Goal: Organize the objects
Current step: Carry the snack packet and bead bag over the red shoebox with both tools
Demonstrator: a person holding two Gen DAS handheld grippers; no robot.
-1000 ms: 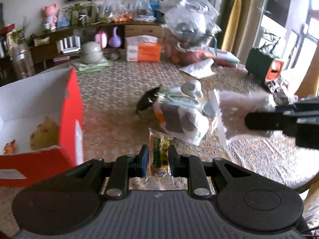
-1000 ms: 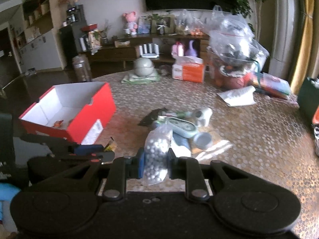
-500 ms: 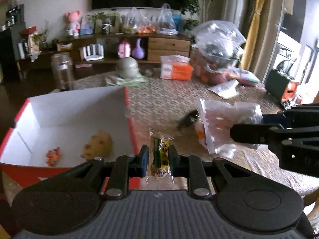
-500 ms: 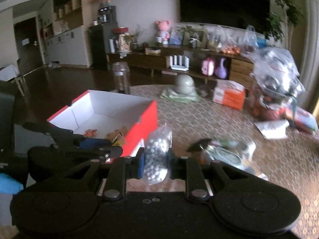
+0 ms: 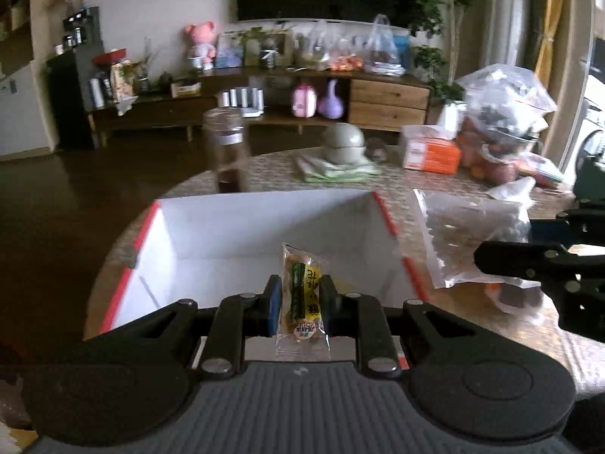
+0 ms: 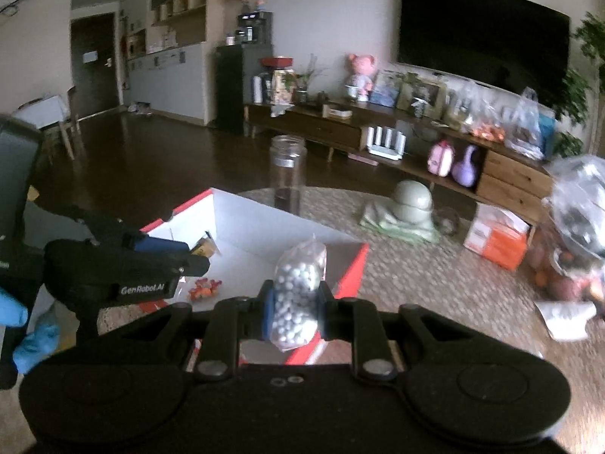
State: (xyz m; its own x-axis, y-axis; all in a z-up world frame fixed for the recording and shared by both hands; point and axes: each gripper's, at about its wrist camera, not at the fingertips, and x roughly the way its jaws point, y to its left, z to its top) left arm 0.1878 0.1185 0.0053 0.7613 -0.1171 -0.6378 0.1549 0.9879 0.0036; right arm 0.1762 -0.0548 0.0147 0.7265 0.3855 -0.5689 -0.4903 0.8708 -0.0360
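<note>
I have the left gripper (image 5: pixel 298 299) clenched on a small snack packet (image 5: pixel 301 295), held over the near part of the red box (image 5: pixel 242 223). The right gripper (image 6: pixel 294 304) is clamped on a clear bag of white beads (image 6: pixel 297 295), which sits above the box's right wall rather than squarely over its white floor.

In my judgement the step in hand is dropping both into the box. To do it well I would carry the bead bag further over the box before letting go, since a release here could leave it straddling the wall or falling on the table (image 6: pixel 435 276). The packet looks placed well enough to let go.

Already in the box: a small orange item (image 6: pixel 204 289); a second item is half hidden by the left tool.

A glass jar (image 5: pixel 226 151) stands just behind the far wall, near enough to knock. The two tools sit close side by side, so I would release one at a time. The stacked bowls (image 5: pixel 343 143) and orange carton (image 5: pixel 431 149) are well apart.
</note>
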